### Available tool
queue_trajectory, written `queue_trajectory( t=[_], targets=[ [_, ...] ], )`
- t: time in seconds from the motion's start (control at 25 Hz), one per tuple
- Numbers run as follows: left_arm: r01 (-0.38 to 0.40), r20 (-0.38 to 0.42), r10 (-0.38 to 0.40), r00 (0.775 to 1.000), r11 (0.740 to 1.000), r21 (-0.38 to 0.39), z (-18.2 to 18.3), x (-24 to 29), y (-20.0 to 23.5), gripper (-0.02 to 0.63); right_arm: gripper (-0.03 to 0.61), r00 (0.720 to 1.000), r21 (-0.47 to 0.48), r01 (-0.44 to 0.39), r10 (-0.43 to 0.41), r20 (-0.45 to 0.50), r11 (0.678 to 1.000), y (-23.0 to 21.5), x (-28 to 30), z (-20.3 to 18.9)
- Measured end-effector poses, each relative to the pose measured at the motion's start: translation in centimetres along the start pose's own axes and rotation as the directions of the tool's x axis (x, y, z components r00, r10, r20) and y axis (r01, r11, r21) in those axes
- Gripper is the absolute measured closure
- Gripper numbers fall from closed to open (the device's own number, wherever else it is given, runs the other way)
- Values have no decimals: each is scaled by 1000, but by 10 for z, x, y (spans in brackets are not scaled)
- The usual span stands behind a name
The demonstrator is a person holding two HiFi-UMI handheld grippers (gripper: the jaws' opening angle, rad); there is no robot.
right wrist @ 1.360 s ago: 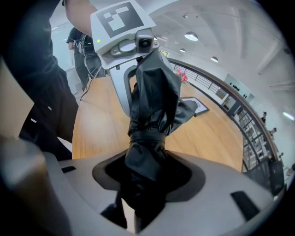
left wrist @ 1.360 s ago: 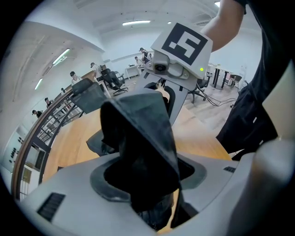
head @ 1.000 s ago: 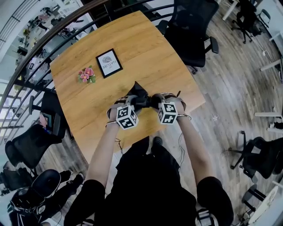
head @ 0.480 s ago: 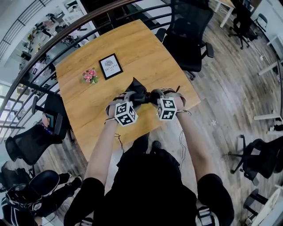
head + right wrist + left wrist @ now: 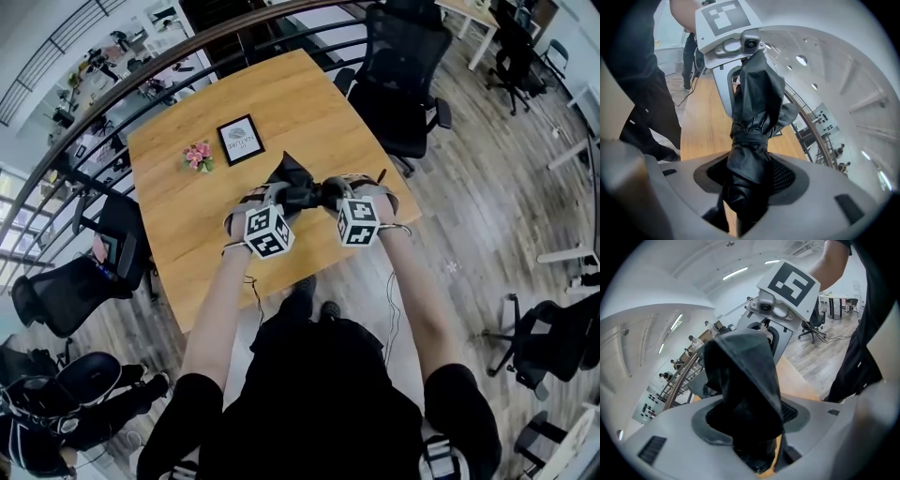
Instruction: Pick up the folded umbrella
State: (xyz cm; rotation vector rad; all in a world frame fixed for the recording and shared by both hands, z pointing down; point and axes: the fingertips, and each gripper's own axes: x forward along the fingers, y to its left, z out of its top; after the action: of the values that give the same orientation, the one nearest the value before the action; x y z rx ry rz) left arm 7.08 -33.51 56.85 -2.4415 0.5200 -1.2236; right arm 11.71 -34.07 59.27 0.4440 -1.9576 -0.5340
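Note:
The folded black umbrella [image 5: 298, 192] hangs level above the wooden table [image 5: 309, 103], held at both ends. My left gripper [image 5: 273, 200] is shut on its left end, where loose dark fabric [image 5: 745, 394] bunches between the jaws. My right gripper [image 5: 334, 196] is shut on the other end, and the strapped bundle [image 5: 754, 117] fills the gap between its pads. Each gripper view shows the other gripper's marker cube [image 5: 787, 287] [image 5: 724, 23] at the far end of the umbrella. The handle is hidden by fabric and jaws.
A framed picture [image 5: 240, 140] and a small pink flower bunch [image 5: 198, 156] sit on the far left part of the table. A black office chair [image 5: 398, 80] stands beyond the table's right corner, another chair [image 5: 66, 291] at the left. A curved railing [image 5: 112, 80] runs behind.
Both grippers have risen together with the umbrella between them, lifting it off the tabletop. The grip on each end looks the same.

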Motion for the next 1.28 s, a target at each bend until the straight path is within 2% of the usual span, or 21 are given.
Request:
queue_trajectory(
  t=[0.56,1.28],
  targets=[
    [-88,0,88,996,995,52,23,-33,6,342,344,997,-36,79,-77,31,996,-12,-34,18],
    [-112,3,112,994,991,79,43,-40,4,342,342,993,-42,111,-109,37,993,-15,-55,14]
  ],
)
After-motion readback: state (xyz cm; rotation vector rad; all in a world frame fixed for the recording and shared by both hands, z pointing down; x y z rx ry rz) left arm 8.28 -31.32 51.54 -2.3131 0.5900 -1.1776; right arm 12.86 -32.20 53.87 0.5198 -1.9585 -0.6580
